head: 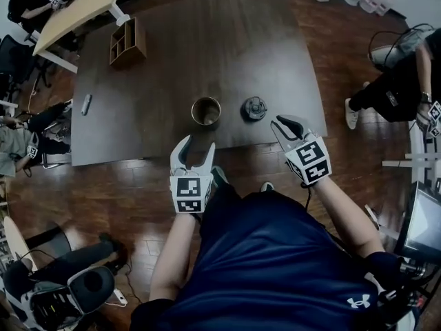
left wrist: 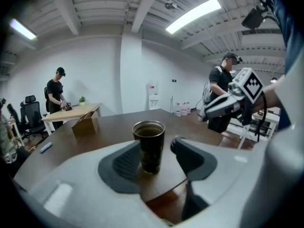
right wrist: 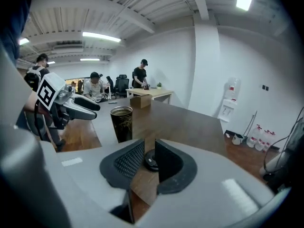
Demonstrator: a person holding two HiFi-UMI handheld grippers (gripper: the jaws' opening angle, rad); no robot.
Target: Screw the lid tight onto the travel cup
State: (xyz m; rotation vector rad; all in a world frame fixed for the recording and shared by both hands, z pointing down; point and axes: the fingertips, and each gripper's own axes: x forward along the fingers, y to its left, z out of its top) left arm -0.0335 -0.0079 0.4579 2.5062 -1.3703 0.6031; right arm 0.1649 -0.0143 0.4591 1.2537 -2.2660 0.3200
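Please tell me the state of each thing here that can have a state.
travel cup: upright on the table, open, no lid on.
lid: lying on the table beside the cup, apart from it.
left gripper: jaws open, empty, short of the cup.
right gripper: jaws slightly apart, empty.

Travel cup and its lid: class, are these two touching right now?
Apart. The head view shows a strip of bare table between the travel cup and the lid.

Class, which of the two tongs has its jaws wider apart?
The left tongs: their wide gap frames the cup; the right tongs show only a narrow slit.
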